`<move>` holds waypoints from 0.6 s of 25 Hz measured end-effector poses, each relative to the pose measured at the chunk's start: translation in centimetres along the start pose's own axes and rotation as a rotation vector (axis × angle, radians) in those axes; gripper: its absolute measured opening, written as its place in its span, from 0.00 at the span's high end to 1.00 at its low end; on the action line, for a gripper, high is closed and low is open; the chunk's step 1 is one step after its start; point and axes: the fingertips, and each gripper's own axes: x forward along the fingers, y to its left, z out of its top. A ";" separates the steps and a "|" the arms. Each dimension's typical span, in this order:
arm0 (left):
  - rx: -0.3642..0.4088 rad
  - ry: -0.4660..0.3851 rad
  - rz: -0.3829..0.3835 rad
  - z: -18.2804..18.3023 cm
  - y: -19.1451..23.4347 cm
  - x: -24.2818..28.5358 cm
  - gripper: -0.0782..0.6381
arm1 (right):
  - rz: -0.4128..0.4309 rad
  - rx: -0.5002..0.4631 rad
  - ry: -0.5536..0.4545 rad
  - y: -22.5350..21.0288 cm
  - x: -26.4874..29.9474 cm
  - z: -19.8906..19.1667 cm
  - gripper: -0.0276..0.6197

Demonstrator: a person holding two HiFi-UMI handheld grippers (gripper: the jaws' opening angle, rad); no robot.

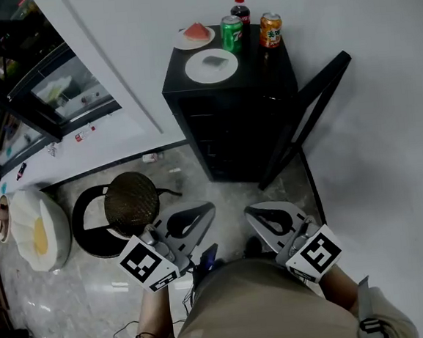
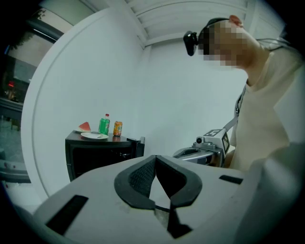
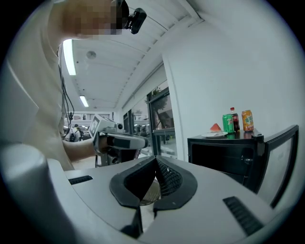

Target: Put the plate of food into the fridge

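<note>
White and glazed-looking, the near plate (image 1: pixel 211 66) is sitting on top of the black mini fridge (image 1: pixel 230 130), carrying a flat greenish piece of food. Behind it a smaller plate (image 1: pixel 186 42) is holding a watermelon wedge (image 1: pixel 197 31). Either plate is probably stiff, light, slick and breakable, so pinching the bare rim and keeping it level looks wisest. A green can (image 1: pixel 232 33), a dark bottle (image 1: pixel 240 9) and an orange can (image 1: pixel 271 30) are standing just beside them. The fridge door (image 1: pixel 306 116) is hanging open, its inside too dark to read. The left claw (image 1: pixel 199 216) and right claw (image 1: pixel 259 213) are both pressed together, pinching nothing, well apart from the plates.
</note>
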 end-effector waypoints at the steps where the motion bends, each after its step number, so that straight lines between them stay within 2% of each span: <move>1: 0.012 0.009 0.012 0.1 0.0 0.6 0.88 | 0.009 0.009 -0.003 -0.5 -0.4 0.0 0.92; 6: 0.072 0.064 0.051 0.4 0.0 3.4 0.88 | 0.043 0.064 -0.013 -3.0 -2.6 -0.4 0.92; 11: 0.134 0.125 0.064 0.2 0.3 5.3 0.88 | 0.041 0.059 -0.053 -4.8 -4.1 -0.7 0.92; 15: 0.139 0.152 0.069 0.3 0.9 6.8 0.88 | 0.023 0.090 -0.032 -6.0 -4.5 -1.5 0.92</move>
